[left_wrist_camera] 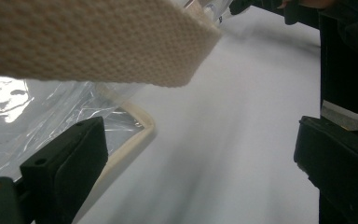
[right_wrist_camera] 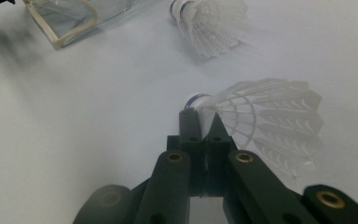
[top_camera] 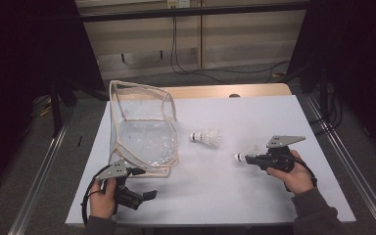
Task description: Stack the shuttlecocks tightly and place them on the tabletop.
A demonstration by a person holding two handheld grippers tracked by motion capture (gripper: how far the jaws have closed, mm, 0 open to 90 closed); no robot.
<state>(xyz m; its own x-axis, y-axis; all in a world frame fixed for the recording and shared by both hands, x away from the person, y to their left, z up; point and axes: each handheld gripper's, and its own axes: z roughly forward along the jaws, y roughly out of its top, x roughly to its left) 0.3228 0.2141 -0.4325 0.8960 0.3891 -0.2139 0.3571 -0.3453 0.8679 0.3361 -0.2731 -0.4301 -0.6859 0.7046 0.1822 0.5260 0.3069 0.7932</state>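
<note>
White-topped table (top_camera: pixel 284 117), pale panelled wall (top_camera: pixel 245 39) (cables hanging), grey floor (top_camera: pixel 29 161), dark surroundings.

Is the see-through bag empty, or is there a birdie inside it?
Empty. Through the clear bag nothing shows inside. One shuttlecock lies on the table beside it, and the right gripper holds the other shuttlecock.

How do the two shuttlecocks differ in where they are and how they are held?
The nearer shuttlecock is pinched in the right tongs, shut on it; the farther shuttlecock lies free on the white table. The farther one lies closer to the clear bag than the nearer one. Both are white with feathered skirts.
</note>
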